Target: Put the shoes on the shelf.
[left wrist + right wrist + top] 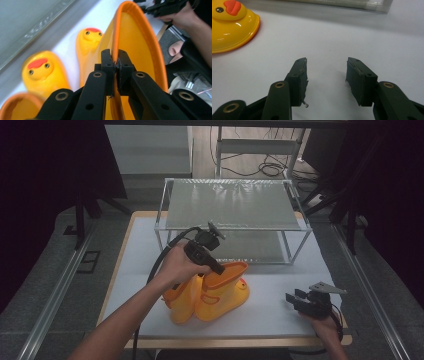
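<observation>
Two yellow duck-faced rubber boots stand side by side on the white table (pixel 145 255). My left gripper (pixel 219 268) comes down on the right boot (pixel 225 292) and is shut on its orange top rim. In the left gripper view the left gripper (pixel 116 60) pinches that thin rim, with the held boot (pixel 136 40) running ahead. The other boot (pixel 181 304) stands just left of it, partly behind my hand, and appears as the second boot (pixel 41 68). My right gripper (pixel 296 300) rests at the table's front right, open and empty; the right gripper (pixel 327 72) faces bare table, with a boot toe (pixel 232 27) at the upper left.
A two-tier metal-framed rack (pixel 232 205) with mesh shelves stands at the back of the table, close behind the boots. Metal rails run along both sides of the table. Cables lie on the floor beyond the rack.
</observation>
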Available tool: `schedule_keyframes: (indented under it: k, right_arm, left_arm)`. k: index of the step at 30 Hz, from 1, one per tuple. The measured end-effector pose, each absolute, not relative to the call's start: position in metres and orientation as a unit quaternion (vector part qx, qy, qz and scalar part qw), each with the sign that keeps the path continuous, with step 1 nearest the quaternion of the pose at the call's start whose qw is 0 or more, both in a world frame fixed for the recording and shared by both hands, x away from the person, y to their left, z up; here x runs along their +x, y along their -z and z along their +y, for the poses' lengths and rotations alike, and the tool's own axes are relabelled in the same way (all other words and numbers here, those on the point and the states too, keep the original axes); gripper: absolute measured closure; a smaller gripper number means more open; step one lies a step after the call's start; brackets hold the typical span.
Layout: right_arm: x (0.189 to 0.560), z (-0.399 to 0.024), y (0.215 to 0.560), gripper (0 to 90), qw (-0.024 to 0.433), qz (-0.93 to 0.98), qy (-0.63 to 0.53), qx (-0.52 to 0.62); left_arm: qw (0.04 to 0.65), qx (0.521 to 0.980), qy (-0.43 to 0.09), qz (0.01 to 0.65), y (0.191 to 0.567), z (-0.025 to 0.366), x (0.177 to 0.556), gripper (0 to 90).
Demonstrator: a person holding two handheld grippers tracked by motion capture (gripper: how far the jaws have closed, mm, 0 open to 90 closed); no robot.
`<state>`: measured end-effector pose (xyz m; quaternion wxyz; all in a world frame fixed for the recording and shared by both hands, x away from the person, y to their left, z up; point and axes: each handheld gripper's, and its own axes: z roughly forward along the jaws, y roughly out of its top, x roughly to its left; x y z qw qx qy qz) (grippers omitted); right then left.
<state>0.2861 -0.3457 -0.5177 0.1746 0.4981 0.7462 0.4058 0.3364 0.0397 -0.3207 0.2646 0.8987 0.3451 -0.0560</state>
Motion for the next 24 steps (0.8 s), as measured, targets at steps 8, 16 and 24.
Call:
schedule_keyframes:
  k: [8, 16, 24]
  right_arm:
    - [0.286, -0.346, 0.518, 50.6, 0.175, 0.747, -0.405, 0.498]
    - [0.286, -0.345, 0.518, 50.5, 0.179, 0.746, -0.405, 0.497]
    - [0.285, -0.346, 0.517, 50.5, 0.179, 0.746, -0.406, 0.497]
  left_arm:
    - [0.254, 0.903, 0.070, 0.339, 0.330, 0.054, 0.324, 83.2]
    - [0.269, 0.899, 0.060, 0.340, 0.325, 0.061, 0.325, 70.9]
    - [0.313, 0.889, 0.053, 0.330, 0.312, 0.069, 0.326, 53.5]
